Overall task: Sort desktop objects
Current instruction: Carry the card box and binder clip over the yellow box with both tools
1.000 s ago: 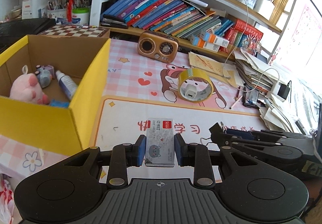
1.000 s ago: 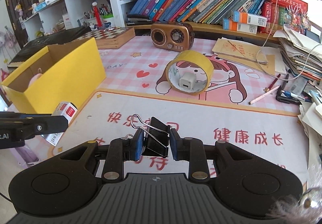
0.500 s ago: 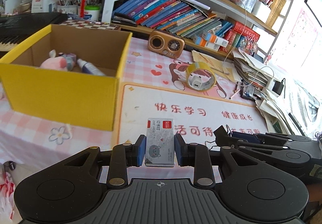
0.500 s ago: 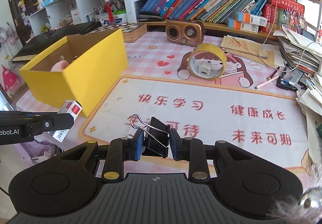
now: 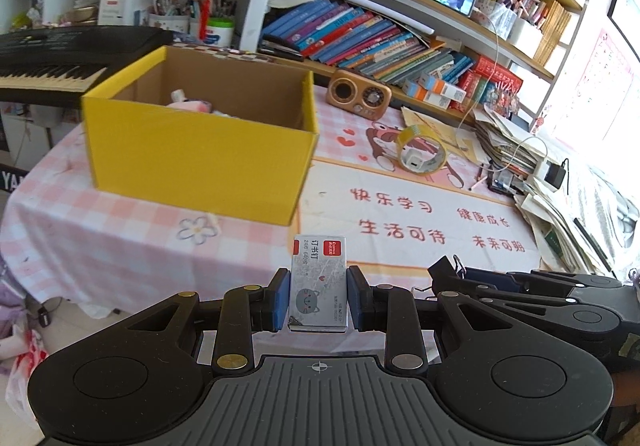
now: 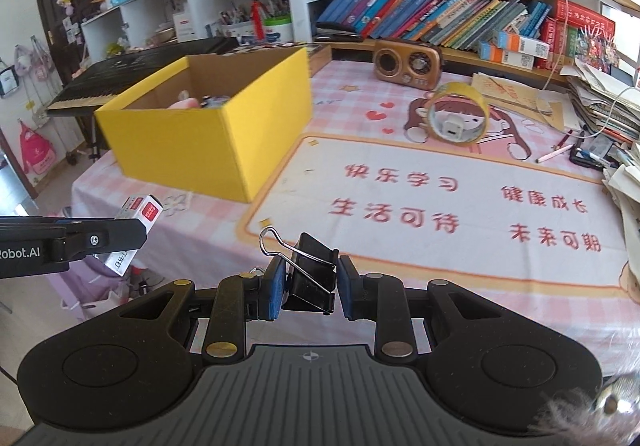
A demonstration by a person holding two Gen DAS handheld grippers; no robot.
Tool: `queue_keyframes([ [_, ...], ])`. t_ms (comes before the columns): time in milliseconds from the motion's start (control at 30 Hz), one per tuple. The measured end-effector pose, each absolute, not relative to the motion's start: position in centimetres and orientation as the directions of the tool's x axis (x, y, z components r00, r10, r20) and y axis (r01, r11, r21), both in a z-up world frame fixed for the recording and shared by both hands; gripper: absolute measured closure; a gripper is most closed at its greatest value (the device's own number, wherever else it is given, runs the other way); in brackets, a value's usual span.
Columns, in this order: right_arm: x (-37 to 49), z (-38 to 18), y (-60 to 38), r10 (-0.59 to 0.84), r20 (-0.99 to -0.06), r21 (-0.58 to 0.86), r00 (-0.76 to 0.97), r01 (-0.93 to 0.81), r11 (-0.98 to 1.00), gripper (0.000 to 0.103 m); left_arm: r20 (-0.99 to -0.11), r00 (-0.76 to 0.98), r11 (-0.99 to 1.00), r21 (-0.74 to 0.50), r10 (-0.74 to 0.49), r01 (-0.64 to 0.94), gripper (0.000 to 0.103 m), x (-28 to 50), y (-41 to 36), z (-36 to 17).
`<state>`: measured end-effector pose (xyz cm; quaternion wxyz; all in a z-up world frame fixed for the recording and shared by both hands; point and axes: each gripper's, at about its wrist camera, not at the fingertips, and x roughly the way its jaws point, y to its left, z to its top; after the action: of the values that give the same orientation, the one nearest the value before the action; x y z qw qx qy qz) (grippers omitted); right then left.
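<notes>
The left gripper [image 5: 319, 300] pinches a staple box [image 5: 319, 282] upright between its blue pads, held off the near edge of the table [image 5: 100, 238]. The right gripper [image 6: 308, 288] is clamped on a black binder clip [image 6: 310, 274], its wire handle pointing up-left, over the near edge of the mat [image 6: 460, 230]. A yellow box [image 5: 200, 149] sits at the table's left side, open, with a pink plush [image 5: 188, 105] inside. A tape roll [image 5: 423, 155] stands toward the far right, near a radio [image 5: 359, 95] by the far edge.
</notes>
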<state>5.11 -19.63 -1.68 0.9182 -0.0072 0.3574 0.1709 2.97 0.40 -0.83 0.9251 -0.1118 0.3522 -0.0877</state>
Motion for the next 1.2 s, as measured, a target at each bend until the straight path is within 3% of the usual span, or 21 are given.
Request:
queue_keyframes([
  [1200,4.3,0.1,-9.1,0.414,-0.625,0.058,0.662,-0.490,0.870,0.078,-0.579,0.803,0.954,-0.296,-0.137,-0.051,0.075,-0.7,9.4,0.2],
])
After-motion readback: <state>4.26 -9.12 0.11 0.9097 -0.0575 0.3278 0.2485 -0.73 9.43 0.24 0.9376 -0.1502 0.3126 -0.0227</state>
